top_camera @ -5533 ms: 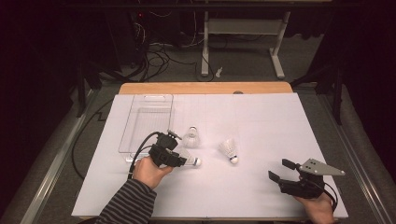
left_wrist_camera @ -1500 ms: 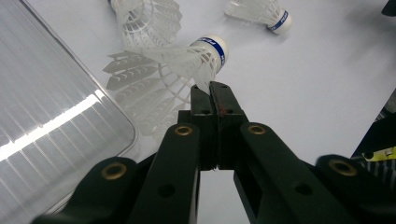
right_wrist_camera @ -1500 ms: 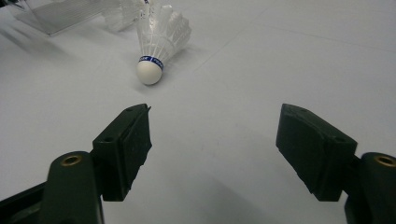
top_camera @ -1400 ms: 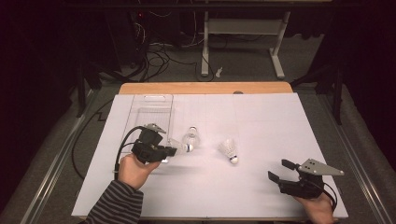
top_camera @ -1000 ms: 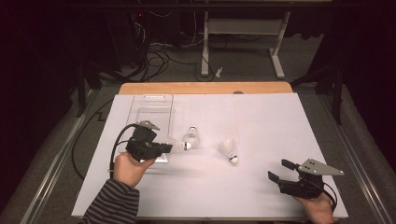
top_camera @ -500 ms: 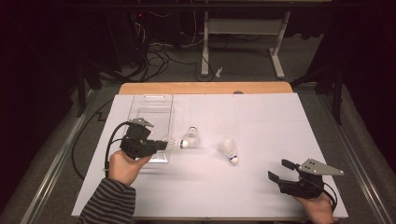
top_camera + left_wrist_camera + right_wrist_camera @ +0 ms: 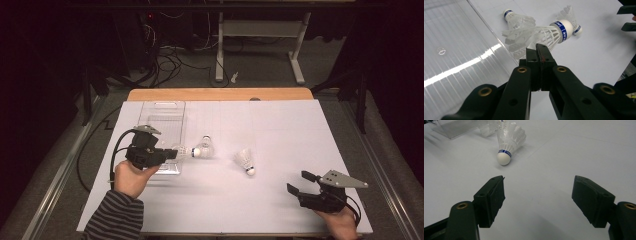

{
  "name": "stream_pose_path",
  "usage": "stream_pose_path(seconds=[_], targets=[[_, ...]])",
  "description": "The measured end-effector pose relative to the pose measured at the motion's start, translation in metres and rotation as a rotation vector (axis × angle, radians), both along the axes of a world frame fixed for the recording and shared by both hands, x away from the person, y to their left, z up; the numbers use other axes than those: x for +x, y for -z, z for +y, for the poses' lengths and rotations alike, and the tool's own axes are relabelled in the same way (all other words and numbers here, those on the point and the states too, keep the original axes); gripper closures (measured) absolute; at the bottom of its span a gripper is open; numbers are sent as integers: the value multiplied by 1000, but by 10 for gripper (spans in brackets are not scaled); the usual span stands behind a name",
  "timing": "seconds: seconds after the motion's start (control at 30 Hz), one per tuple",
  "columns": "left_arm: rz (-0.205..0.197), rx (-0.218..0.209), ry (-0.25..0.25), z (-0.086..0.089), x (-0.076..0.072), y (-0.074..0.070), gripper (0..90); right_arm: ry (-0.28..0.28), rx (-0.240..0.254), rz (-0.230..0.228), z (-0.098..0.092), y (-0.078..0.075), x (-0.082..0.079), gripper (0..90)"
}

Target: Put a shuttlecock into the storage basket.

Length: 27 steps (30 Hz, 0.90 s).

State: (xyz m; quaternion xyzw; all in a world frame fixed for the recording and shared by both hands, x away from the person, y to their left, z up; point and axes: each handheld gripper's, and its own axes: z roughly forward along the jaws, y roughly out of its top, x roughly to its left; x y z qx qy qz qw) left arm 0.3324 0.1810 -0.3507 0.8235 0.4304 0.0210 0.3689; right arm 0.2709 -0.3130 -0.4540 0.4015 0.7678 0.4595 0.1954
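My counter (image 7: 300,130) is covered by a white sheet, with a strip of bare wood (image 7: 220,94) showing along its far edge. Around it the room lies dark. Beyond the far edge, grey floor (image 7: 260,75) carries a tangle of black cables (image 7: 165,55) and the pale legs of a metal stand (image 7: 260,35). Light falls brightly on the sheet and glares off it.
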Motion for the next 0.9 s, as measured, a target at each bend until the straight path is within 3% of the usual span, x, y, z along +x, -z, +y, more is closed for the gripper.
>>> stream_pose_path(seconds=[0.3, 0.9], targets=[[-21, 8, -42, 8, 0, -3, 894, -1, -2, 0, 0, 0, 0, 269], [-17, 20, -116, 25, 9, 1, 896, -1, -2, 0, 0, 0, 0, 269]])
